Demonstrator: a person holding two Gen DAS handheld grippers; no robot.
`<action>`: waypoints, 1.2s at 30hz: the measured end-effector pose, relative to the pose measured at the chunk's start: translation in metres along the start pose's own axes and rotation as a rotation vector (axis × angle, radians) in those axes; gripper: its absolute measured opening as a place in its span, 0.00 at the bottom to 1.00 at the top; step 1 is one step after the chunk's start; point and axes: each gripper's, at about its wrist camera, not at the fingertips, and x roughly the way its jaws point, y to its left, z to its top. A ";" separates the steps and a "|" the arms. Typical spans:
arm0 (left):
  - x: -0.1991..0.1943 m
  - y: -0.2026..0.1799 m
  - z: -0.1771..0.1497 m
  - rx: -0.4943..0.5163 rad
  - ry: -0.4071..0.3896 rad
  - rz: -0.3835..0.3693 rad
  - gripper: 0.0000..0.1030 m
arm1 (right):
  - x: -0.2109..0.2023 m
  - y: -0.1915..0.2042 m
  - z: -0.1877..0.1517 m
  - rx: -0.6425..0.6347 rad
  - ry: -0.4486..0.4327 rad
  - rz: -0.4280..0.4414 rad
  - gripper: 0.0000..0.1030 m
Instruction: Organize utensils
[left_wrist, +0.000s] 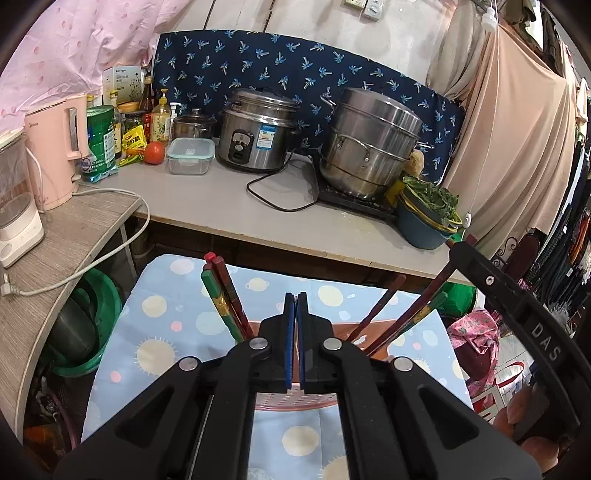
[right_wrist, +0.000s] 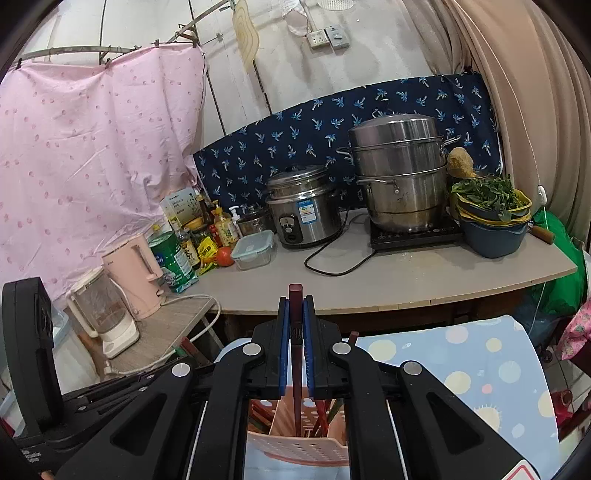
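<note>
One stiff, light, slippery chopstick (right_wrist: 296, 332) is pinched upright by the right gripper (right_wrist: 296, 347), holder (right_wrist: 295, 448) at six o'clock; the left gripper (left_wrist: 296, 343) is pressed together, empty.

In front of you stands a small surface covered with a light blue cloth (left_wrist: 177, 325) with pale dots and suns. A pink perforated utensil holder (right_wrist: 295, 448) stands directly on it. Behind it you see a long grey counter (left_wrist: 207, 195). On the counter you find a rice cooker (left_wrist: 255, 133), a steel steamer pot (left_wrist: 369, 147) on a black cooktop (left_wrist: 354, 203), a clear lidded container (left_wrist: 190, 155), a tomato (left_wrist: 154, 152) and a blue basin with greens (left_wrist: 424, 225). A pink kettle (left_wrist: 55, 147) stands on the lower side shelf (left_wrist: 74, 236).
</note>
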 end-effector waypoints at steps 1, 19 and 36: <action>0.002 0.000 -0.001 0.003 0.004 -0.001 0.01 | 0.002 0.001 -0.003 -0.008 0.008 0.000 0.07; -0.011 0.001 -0.016 0.032 -0.020 0.089 0.24 | -0.015 0.003 -0.015 -0.028 0.035 0.010 0.11; -0.076 -0.006 -0.067 0.078 -0.045 0.221 0.54 | -0.080 0.016 -0.070 -0.085 0.130 -0.026 0.35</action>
